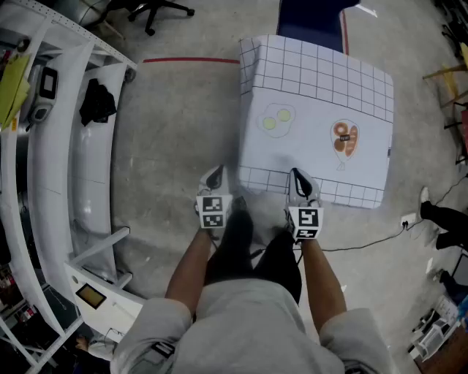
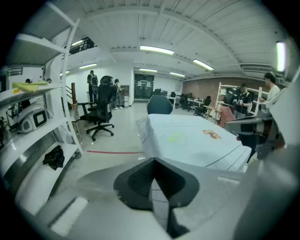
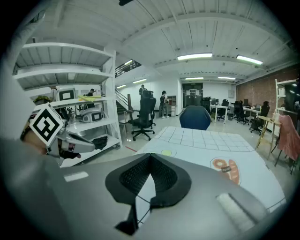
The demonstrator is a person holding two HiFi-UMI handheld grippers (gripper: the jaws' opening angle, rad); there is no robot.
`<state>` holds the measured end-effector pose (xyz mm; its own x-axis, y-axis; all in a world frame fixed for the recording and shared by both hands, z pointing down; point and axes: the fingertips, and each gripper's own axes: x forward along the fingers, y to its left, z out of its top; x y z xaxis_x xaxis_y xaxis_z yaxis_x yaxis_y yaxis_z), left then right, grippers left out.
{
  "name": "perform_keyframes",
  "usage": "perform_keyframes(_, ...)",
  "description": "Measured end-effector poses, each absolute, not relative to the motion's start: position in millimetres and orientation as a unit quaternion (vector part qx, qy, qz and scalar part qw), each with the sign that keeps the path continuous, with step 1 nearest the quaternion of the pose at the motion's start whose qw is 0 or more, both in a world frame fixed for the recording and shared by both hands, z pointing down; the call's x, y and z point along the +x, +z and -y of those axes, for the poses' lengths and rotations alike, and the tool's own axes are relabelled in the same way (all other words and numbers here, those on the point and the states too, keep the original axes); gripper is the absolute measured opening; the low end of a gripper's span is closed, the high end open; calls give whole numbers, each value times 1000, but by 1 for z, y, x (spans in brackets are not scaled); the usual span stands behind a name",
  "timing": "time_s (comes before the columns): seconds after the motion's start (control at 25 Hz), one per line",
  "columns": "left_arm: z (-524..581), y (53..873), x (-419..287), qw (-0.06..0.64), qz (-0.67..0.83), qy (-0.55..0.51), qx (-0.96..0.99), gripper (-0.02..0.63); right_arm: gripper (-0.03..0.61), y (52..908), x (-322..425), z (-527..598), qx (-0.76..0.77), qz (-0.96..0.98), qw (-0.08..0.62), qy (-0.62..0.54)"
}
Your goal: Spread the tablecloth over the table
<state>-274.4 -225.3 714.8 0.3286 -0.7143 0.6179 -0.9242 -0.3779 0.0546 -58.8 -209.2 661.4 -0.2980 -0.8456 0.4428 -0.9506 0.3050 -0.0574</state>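
Left hand-held gripper [image 1: 214,177]: jaws closed right down, pinching a thin fold of gridded tablecloth [image 1: 314,124]. In the left gripper view the cloth strip sits between the pads [image 2: 140,176]. It's at the cloth's 7 o'clock corner in the head view.

Right hand-held gripper [image 1: 297,179]: jaws also closed, with cloth edge nipped between them. Grid lines show in the gap in the right gripper view. It's on the near hem at 6 o'clock.

The tablecloth is draped over the bench and hides it, at about 1 o'clock from the person. Its sides hang down at 9 and 6 o'clock. Green print [image 1: 276,120] and orange print [image 1: 345,139] face up. Blue chair [image 1: 311,22] is at the bench's 12 o'clock, white shelving [image 1: 58,146] at 9 o'clock.
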Motion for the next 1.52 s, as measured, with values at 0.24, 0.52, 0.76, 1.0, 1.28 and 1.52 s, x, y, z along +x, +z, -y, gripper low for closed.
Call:
perform_keyframes(0.24,204,634,-177,155,509,209,821,20,6,593,-6,188,577,798,138,108)
perform_keyframes(0.52,159,548,-72,103,514,159,836,20,6,504,73,139,597,798,76,32)
perform_keyframes(0.76,121,489,-18,69,526,128,838,20,6,459,118,98,604,795,58,1)
perform_keyframes(1.0,90,444,0,48,492,108,862,20,6,421,118,55,630,775,43,-12)
perform_keyframes(1.28,42,406,7,18,444,85,892,20,6,384,111,5,664,747,33,-25)
perform_keyframes(1.52,25,386,-6,18,431,45,901,20,6,368,88,-20,673,736,58,-47)
